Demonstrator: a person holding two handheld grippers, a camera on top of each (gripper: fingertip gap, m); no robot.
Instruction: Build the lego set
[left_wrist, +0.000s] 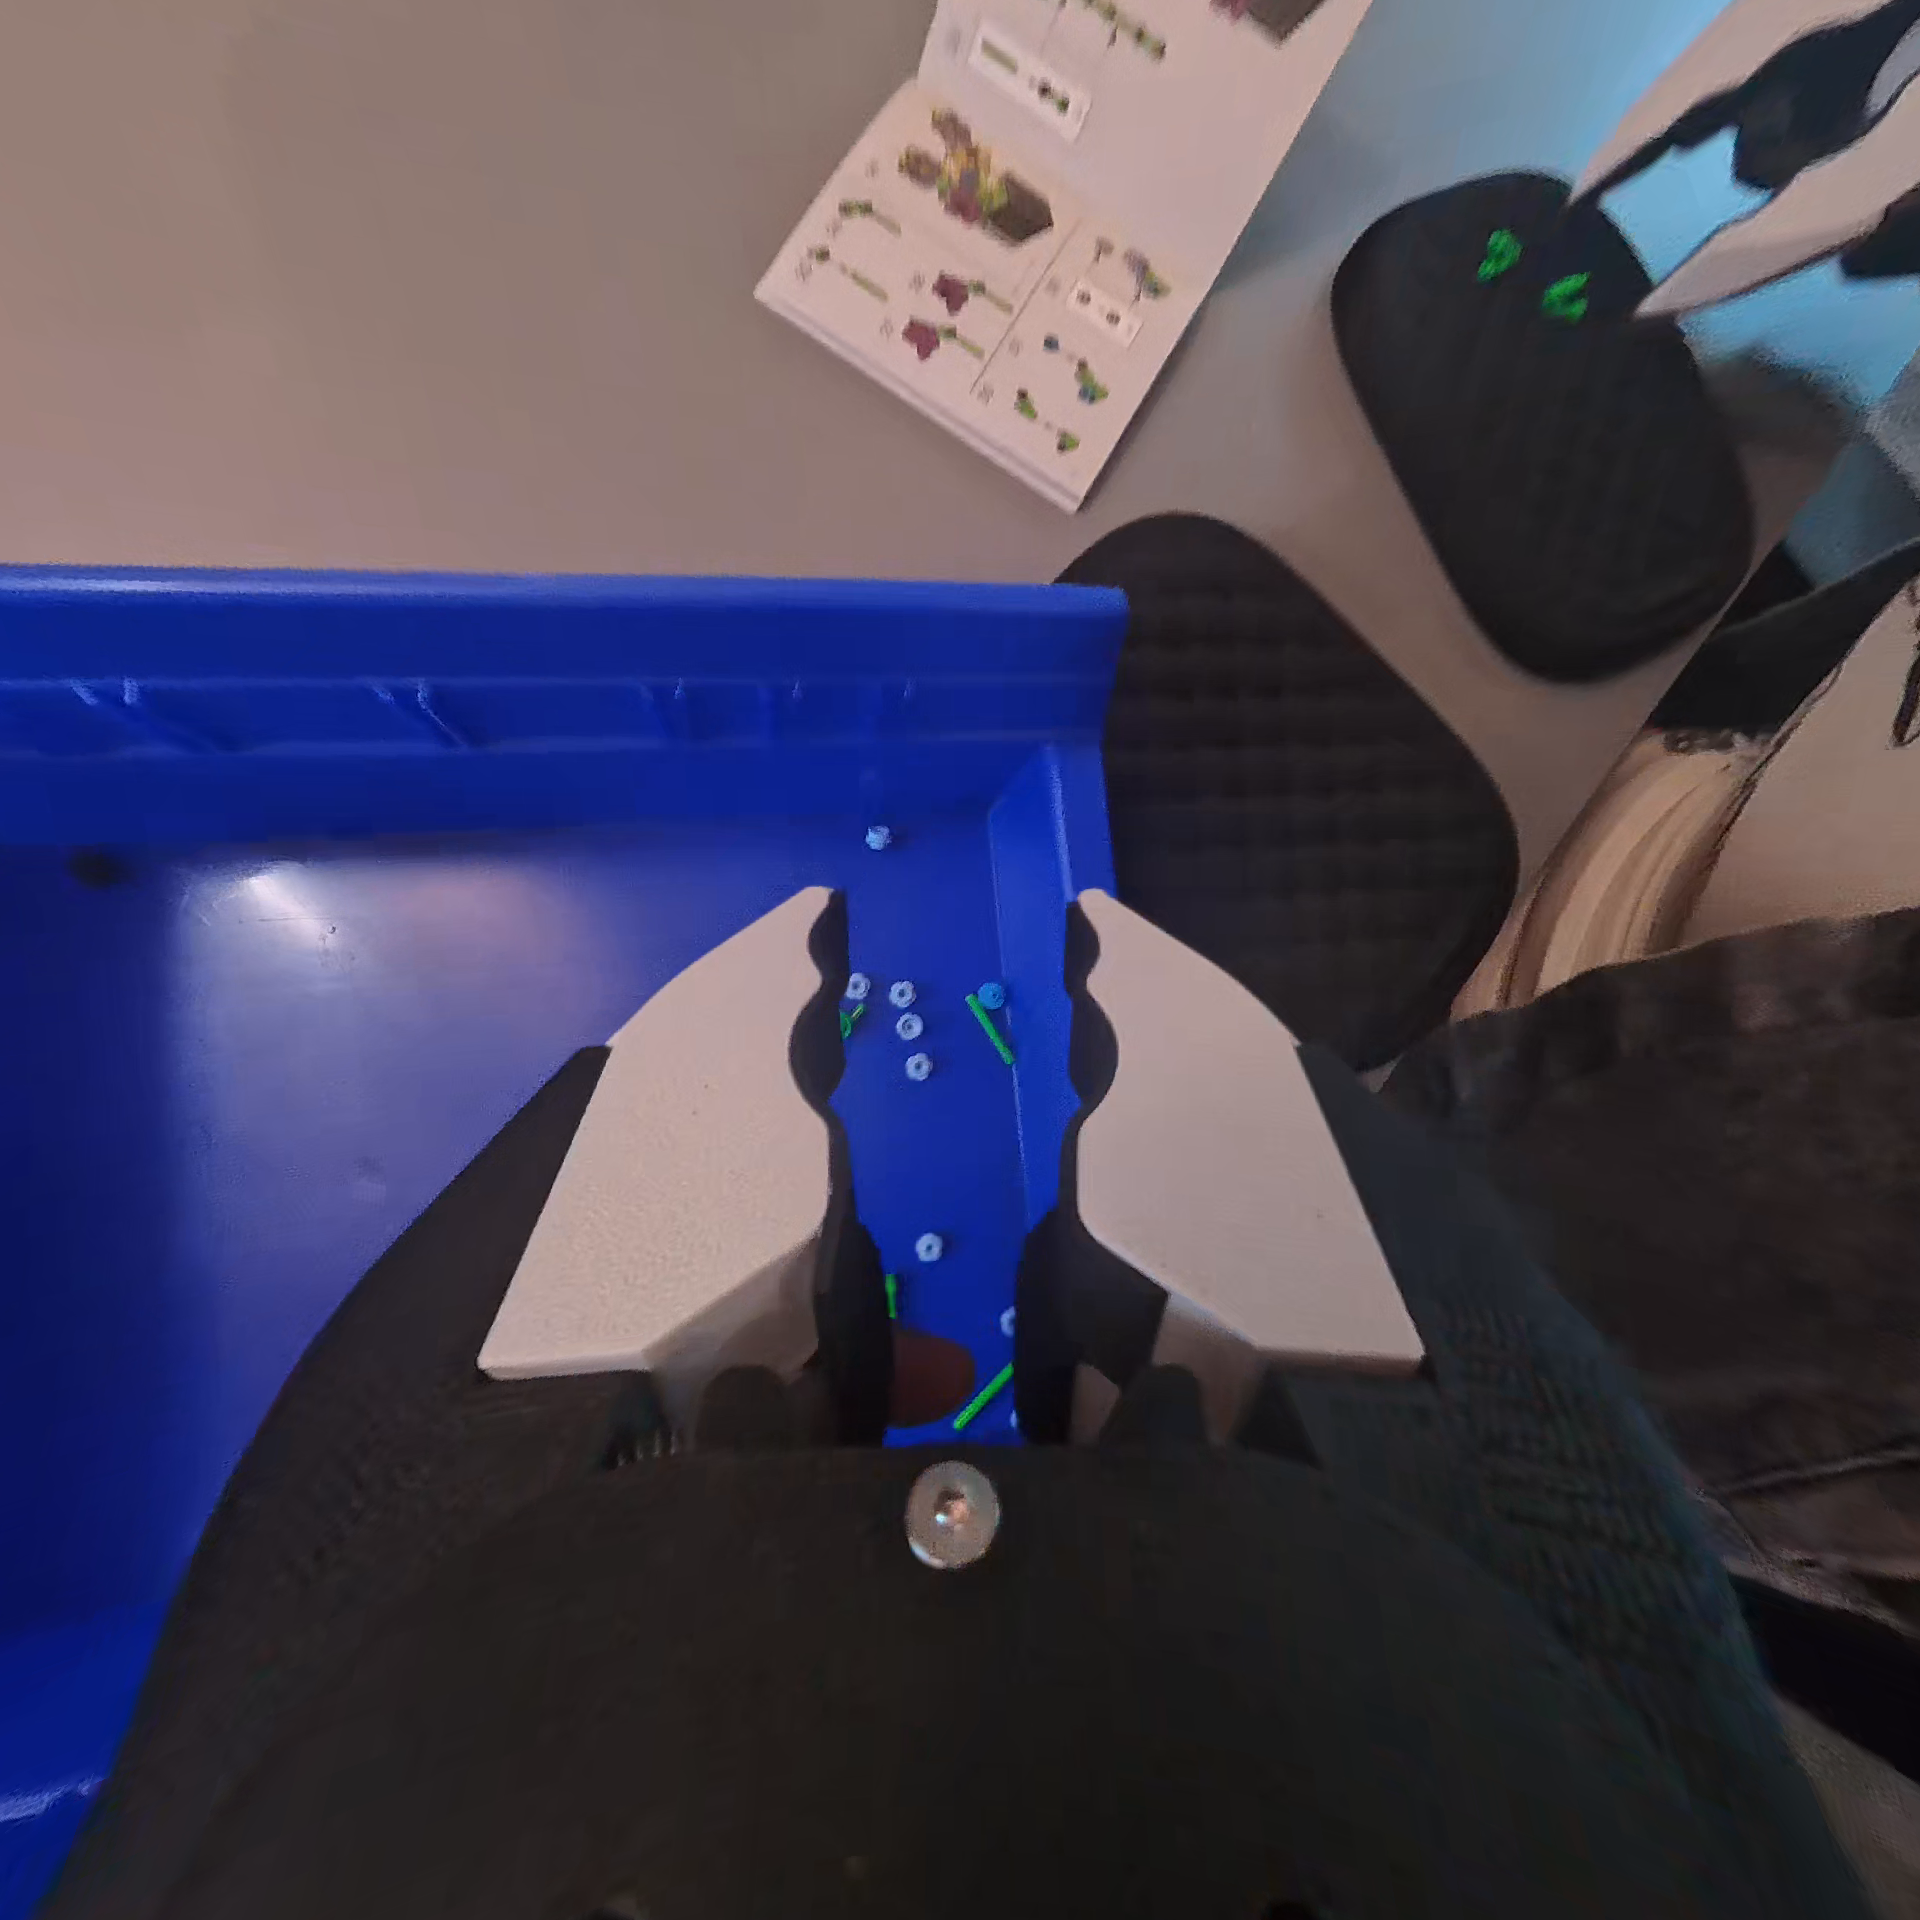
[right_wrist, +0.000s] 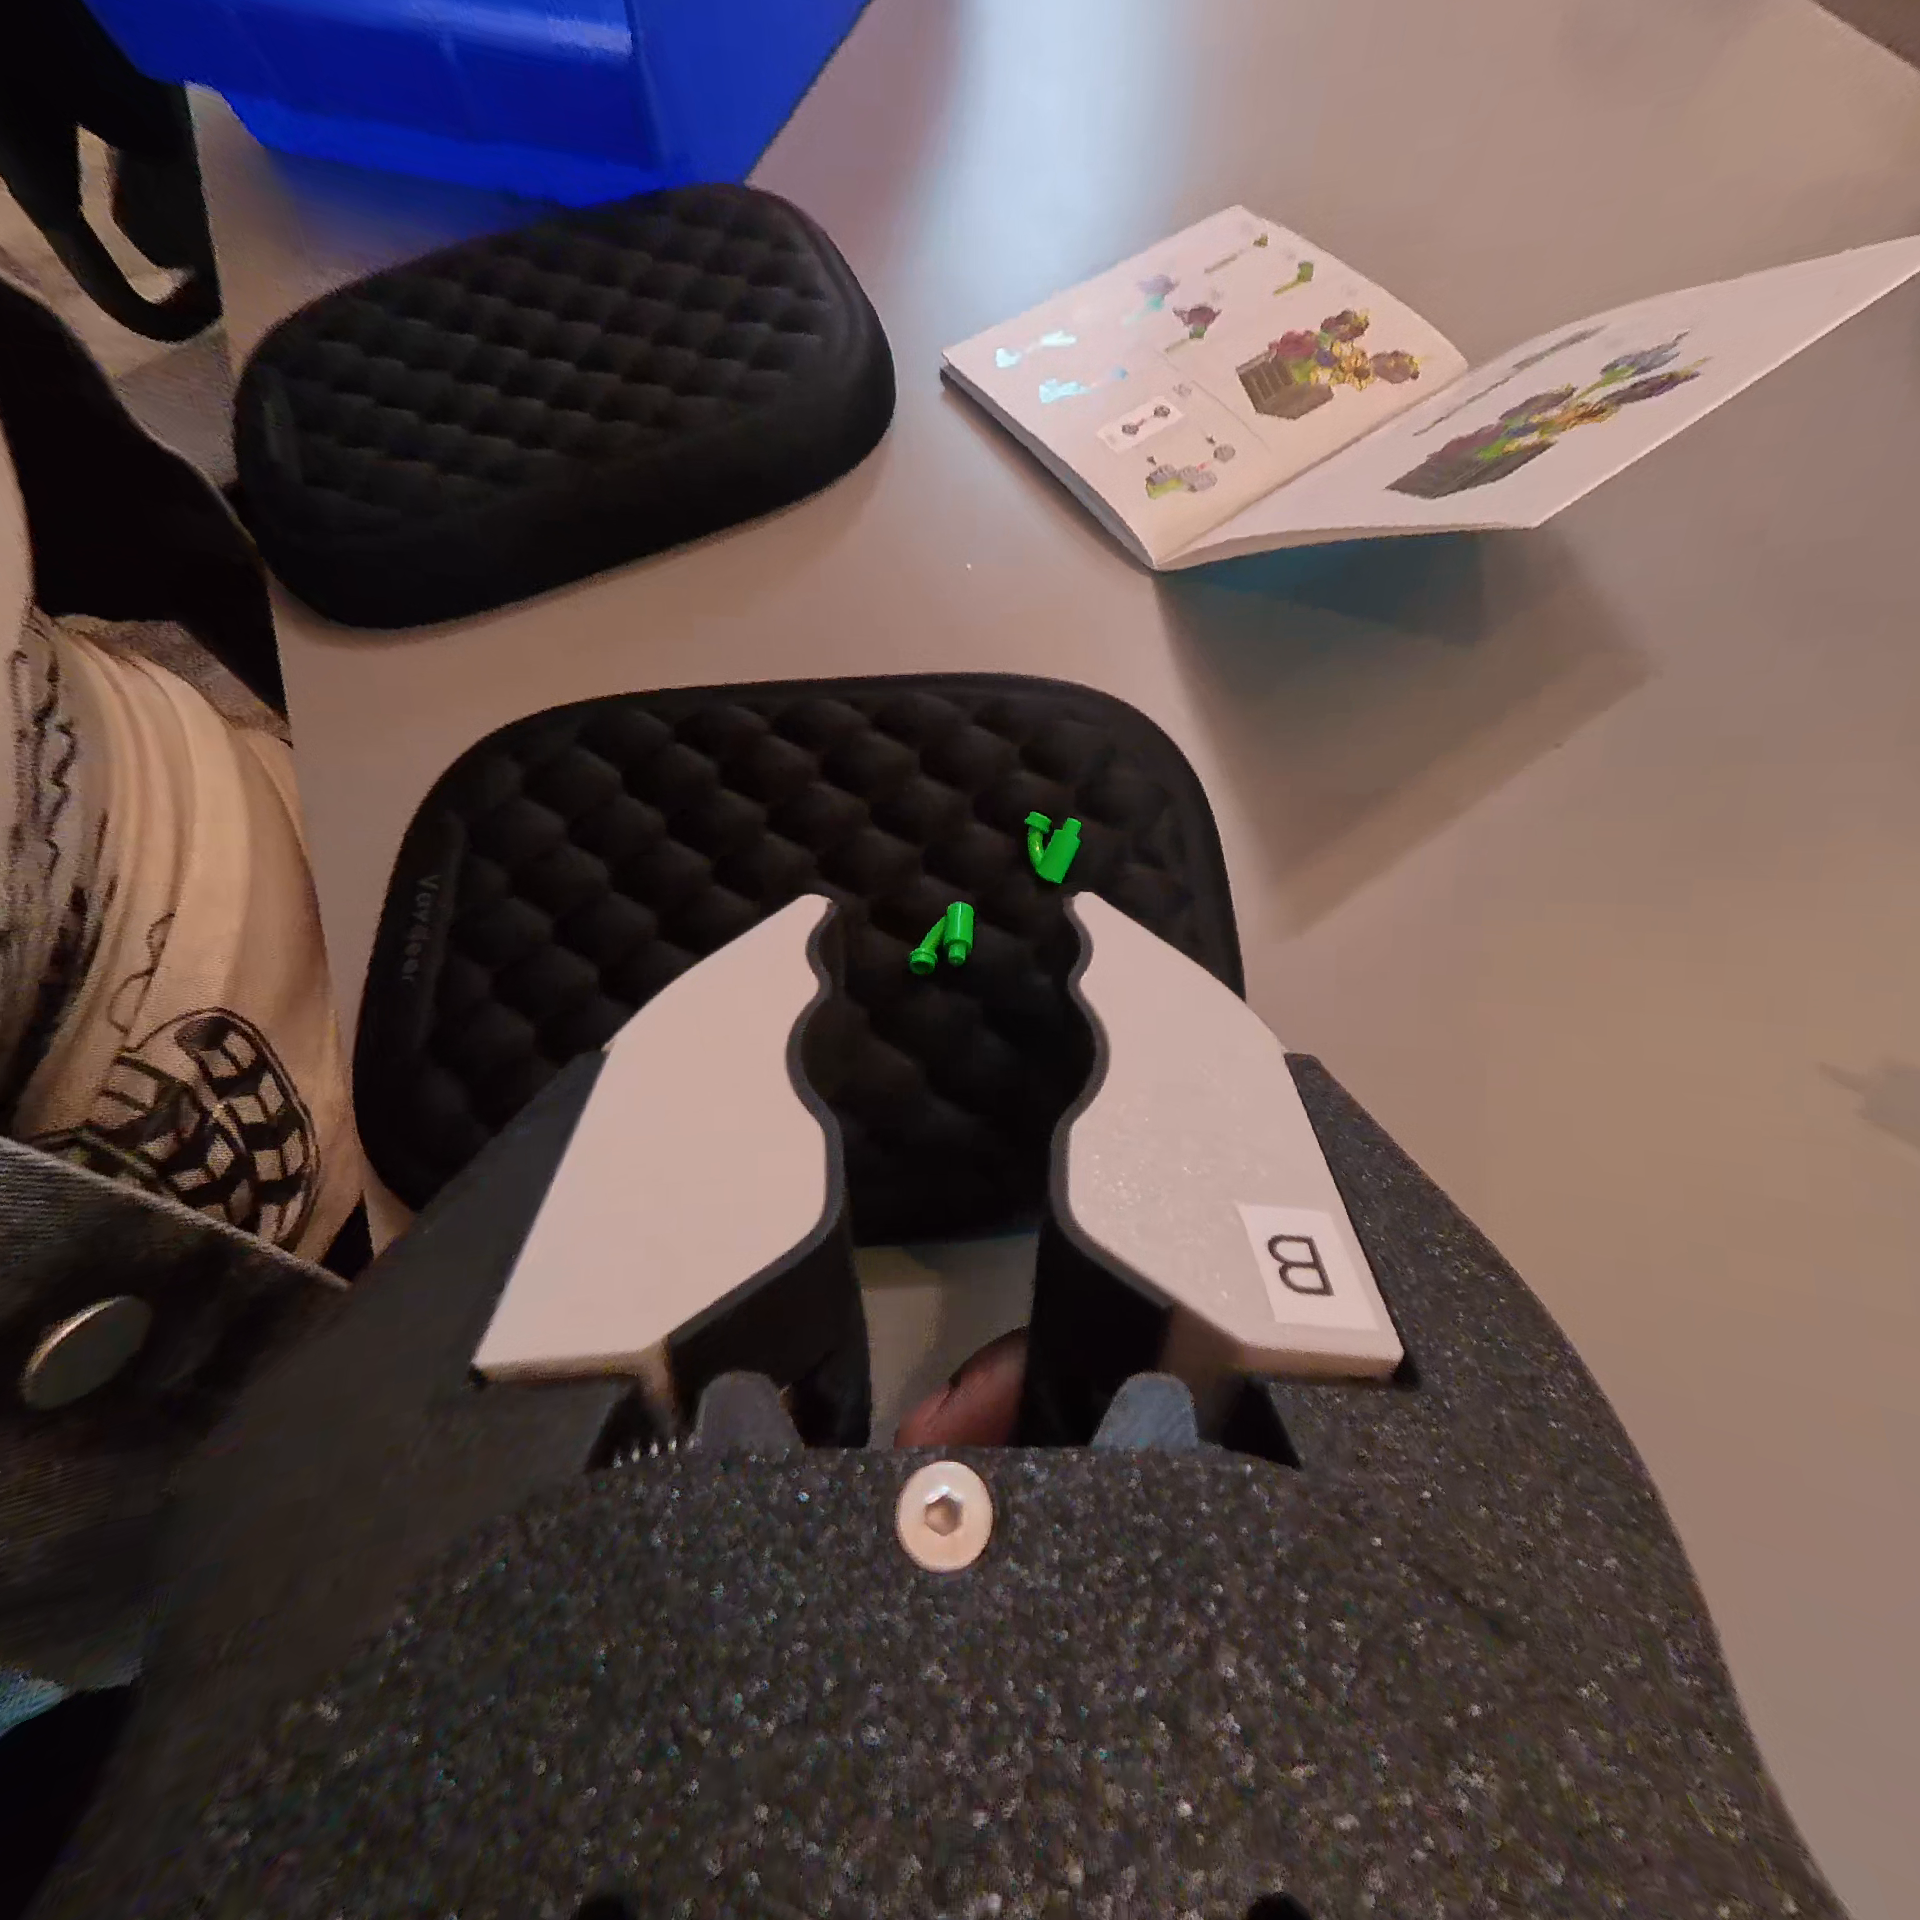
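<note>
My left gripper (left_wrist: 951, 904) is open and empty above the right end of a blue bin (left_wrist: 416, 1039). On the bin floor between its fingers lie several small pale blue round lego studs (left_wrist: 908, 1027) and thin green lego stems (left_wrist: 989, 1029). My right gripper (right_wrist: 948, 909) is open and empty above a black quilted pad (right_wrist: 675, 883). Two small green lego stem pieces lie on that pad: one (right_wrist: 943, 937) between the fingertips, one (right_wrist: 1051, 847) just past the right fingertip. The same two pieces show far off in the left wrist view (left_wrist: 1538, 275).
An open instruction booklet (right_wrist: 1247, 395) lies on the grey table (right_wrist: 1455, 935); it also shows in the left wrist view (left_wrist: 997, 270). A second black quilted pad (right_wrist: 561, 395) lies beside the bin (right_wrist: 468, 94). A person's clothed body (right_wrist: 125, 935) is at the left. Left tips to right tips: about 35 cm.
</note>
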